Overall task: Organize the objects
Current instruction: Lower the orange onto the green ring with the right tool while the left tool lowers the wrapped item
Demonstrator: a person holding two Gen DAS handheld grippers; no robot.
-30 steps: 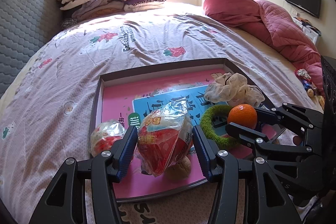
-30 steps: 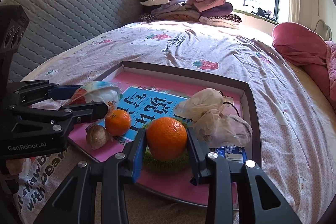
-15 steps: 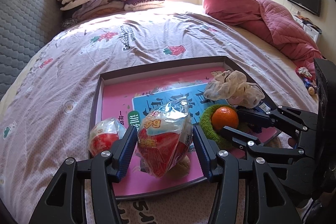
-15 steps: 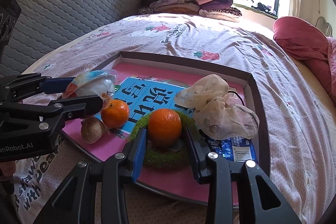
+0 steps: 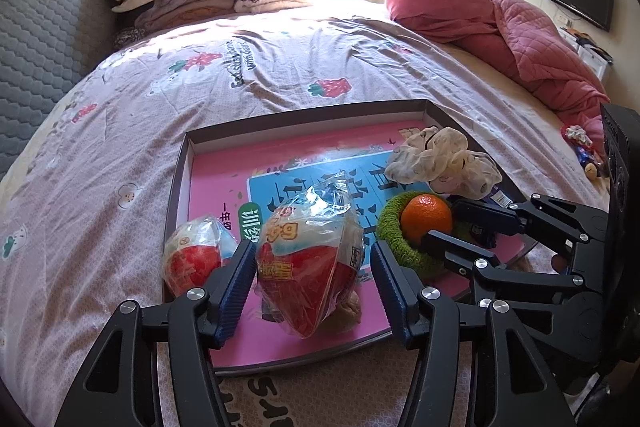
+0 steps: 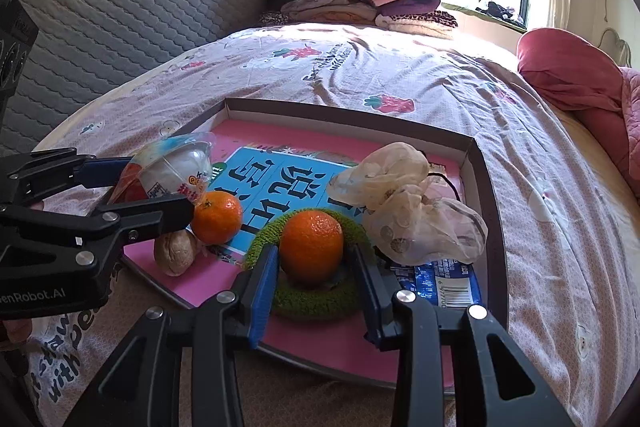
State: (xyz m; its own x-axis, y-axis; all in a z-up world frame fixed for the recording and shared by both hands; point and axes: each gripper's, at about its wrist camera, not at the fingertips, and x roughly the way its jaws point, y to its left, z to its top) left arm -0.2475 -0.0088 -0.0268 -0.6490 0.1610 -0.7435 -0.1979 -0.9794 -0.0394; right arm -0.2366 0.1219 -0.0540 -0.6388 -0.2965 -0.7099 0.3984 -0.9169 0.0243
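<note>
The left tongs (image 5: 312,275) had just been opening around the red-and-white wrapped snack packet (image 5: 308,259), leaning low in the shallow pink-floored tray (image 5: 304,117); toppling was likely. The right tongs (image 6: 314,263) were seen clamped on an orange mandarin (image 6: 311,247) within a green knitted ring (image 6: 308,297); dragging was possible.

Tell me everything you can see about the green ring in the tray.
The green ring looks knitted or crocheted from fuzzy yarn, round and soft, lying flat on the pink floor of the tray near its front edge. An orange sits in its hole, between the fingers of the right tool. A pale cloth bundle and a blue packet lie beside it.
</note>
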